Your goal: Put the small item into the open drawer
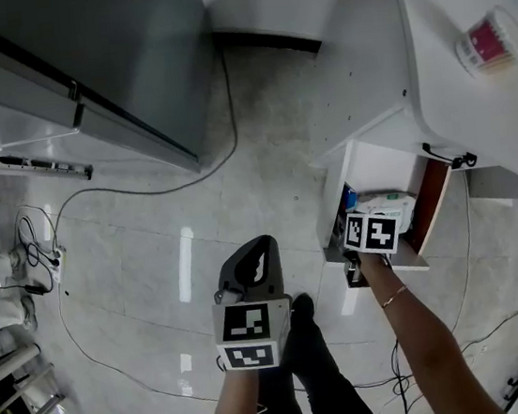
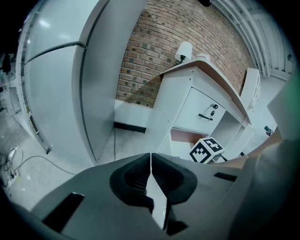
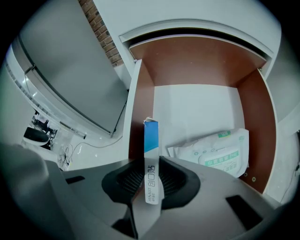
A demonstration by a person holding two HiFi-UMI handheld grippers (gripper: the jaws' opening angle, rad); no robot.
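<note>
The left tongs point(image 2: 150, 159) hang nearest the person, over the bare floor point(image 1: 153, 263). They are pressed together tip to tip with nothing between them, and they play no part at the moment.

Further out and to the right, the right tongs point(image 3: 151, 171) reach over the open drawer point(image 3: 255, 108) and pinch the small item, a slim blue-and-white box point(image 3: 150, 140). The pads grip its white lower end, so the blue upper end stands free beyond the tips. The box is therefore still in the tongs and above the drawer, not yet lying in it. It sits over the near left part, and its blue end lines up with the drawer's left wall.

The drawer's white bottom is mostly bare. A pack of wet wipes point(image 3: 218, 152) lies in the near right part, a little apart from the box.

The main risk is that left wall. If the tongs spread where they are now, the box could catch the rim, tip outward and fall to the floor, so a small shift to the right over the bare bottom looks safer. The grip is also low on a long, thin carton, so a quick move could make it swivel between the pads. Dropped from a height, it may bounce or end up leaning on the wipes.

Farthest off, the white desk point(image 1: 447, 53) above the drawer carries a tub of cotton swabs point(image 1: 491, 40), well clear of the work.
</note>
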